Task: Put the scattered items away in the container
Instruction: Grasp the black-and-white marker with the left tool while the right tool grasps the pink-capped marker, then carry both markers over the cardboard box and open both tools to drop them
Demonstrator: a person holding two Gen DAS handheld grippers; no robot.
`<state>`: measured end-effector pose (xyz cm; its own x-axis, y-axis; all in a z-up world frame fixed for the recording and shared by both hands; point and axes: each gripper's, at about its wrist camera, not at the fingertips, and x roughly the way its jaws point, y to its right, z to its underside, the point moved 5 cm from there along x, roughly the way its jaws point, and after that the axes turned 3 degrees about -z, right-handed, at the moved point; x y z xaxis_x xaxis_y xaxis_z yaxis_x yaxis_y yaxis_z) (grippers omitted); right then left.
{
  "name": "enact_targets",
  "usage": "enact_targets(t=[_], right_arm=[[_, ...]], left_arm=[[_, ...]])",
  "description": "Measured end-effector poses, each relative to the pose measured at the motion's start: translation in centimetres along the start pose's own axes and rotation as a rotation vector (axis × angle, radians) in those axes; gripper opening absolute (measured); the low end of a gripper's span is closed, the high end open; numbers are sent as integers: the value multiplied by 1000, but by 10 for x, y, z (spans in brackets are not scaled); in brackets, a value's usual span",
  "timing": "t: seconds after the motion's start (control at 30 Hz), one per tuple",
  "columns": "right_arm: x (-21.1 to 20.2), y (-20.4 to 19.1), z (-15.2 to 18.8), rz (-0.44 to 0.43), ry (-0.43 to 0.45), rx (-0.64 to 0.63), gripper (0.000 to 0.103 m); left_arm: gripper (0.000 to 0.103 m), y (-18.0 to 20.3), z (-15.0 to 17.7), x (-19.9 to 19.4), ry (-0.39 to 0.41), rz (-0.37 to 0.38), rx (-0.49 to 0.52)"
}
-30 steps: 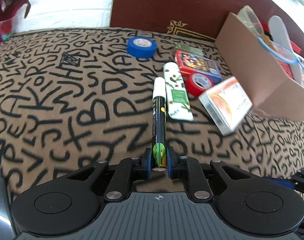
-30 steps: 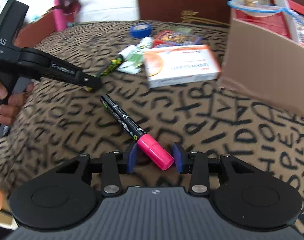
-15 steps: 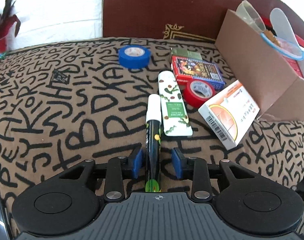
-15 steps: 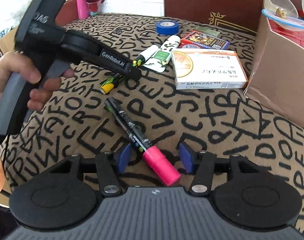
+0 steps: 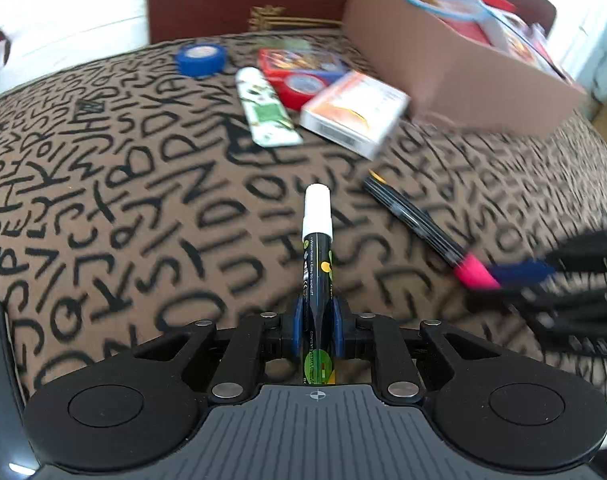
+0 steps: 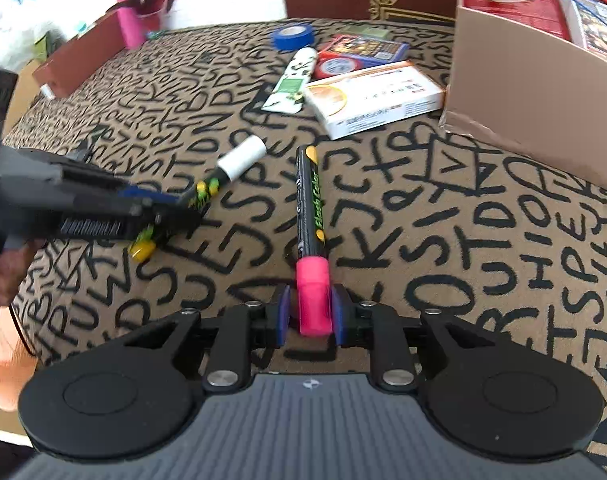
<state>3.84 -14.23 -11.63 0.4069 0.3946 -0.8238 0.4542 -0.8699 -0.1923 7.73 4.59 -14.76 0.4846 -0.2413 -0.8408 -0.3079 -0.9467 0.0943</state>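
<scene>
- White-capped marker (image 5: 318,248) clamped between left gripper (image 5: 318,330) jaws, cap pointing far.
- Pink-capped marker (image 6: 311,236) pinched at cap by right gripper (image 6: 312,314).

In the left wrist view, we see the right gripper (image 5: 543,276) only as a dark smear off to the right of our own gripper, its jaws unreadable there. The cardboard box (image 5: 463,76) far ahead and right is blurred, its contents cut by the top edge. In the right wrist view, the left gripper (image 6: 159,208) to the left is motion-blurred and covers the white-capped marker (image 6: 223,172) mid-barrel.
</scene>
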Motion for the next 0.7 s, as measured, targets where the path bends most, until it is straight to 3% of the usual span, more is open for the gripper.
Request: enact_targets(t=[0.1,0.2,0.3,0.33,0.37,0.47,0.53,0.63,0.7], right_arm=[[5,-3,-7,11,1,-18,27],[11,-4,-16,21,6,-44,27],[19,-1,-22,22,0,-50,26],[21,0,-24,23,0,-53,23],[21,0,-24,27,-1,-60,21],[24,0,-26,23,-9,-71,21],[26,2,-28,15,-9,-68,21],[28,3,-29,10,0,-57,18],[26,5,-28,4,14,-40,18]], left_arm=[[35,11,3,2,8,-47,36],[39,19,3,3,15,-71,66],[33,19,1,6,19,-75,57],[16,18,0,6,17,-81,56],[13,19,0,5,15,-80,56],[16,21,-1,7,10,-72,54],[33,23,-2,10,15,-70,54],[32,28,-5,13,26,-81,72],[20,30,-5,14,33,-95,82]])
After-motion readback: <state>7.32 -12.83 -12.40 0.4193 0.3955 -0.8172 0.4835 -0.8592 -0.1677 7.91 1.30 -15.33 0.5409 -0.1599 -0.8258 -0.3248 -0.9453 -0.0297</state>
